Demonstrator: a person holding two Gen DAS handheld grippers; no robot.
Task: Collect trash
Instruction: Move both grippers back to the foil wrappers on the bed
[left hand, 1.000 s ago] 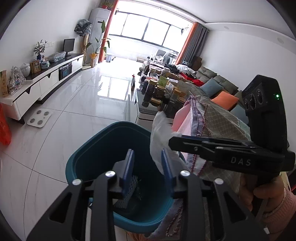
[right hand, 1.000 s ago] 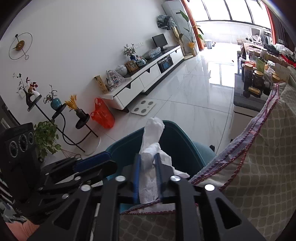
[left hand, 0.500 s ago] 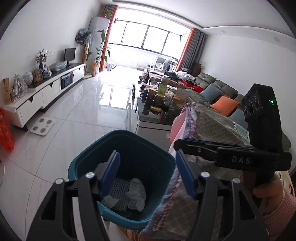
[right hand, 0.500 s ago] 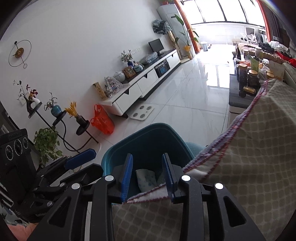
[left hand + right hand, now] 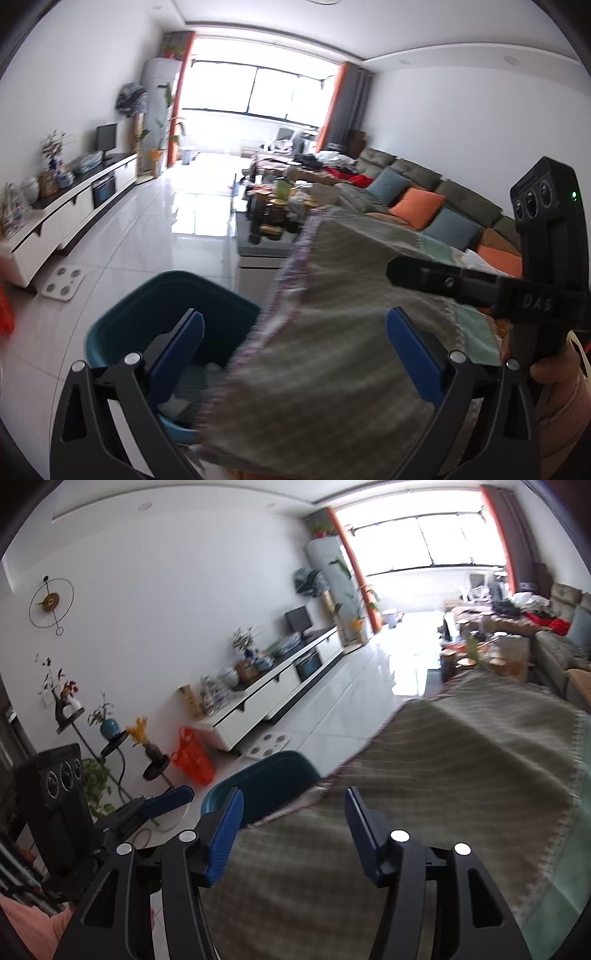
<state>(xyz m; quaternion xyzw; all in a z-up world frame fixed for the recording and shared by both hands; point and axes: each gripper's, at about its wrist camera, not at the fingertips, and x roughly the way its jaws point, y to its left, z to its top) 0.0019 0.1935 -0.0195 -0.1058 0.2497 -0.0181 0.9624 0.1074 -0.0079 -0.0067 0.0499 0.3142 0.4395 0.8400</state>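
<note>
fig. living room seen from both wrist views, ordered from largest item to smallest.

the checked cloth (image 5: 332,332), draped over what seems to be a table, fills the 3 to 6 o'clock part of both views; no trash shows on the visible part of it, and its fringe hangs just beside the bin.

the teal bin (image 5: 155,310) stands on the tiled floor (image 5: 147,236) at about 8 o'clock in the left wrist view and at 7 o'clock in the right. pale crumpled trash (image 5: 177,404) lies at its bottom, half hidden by a finger, so that piece reads as delivered.

the left gripper (image 5: 293,354) is released and widening, empty, its blue pads standing either side of the cloth edge without pressing it. the right gripper (image 5: 293,832) is likewise released and widening, with only cloth behind the gap; it also shows at 3 o'clock in the left view.

to do this step well: let both grippers finish spreading while clear of the bin rim and the fringe, so nothing is dragged back out. carry them above the cloth rather than across it. then scan the cloth top and the cluttered coffee table (image 5: 266,236) at 12 o'clock for the next scrap, which cannot be made out here through the blur.
</note>
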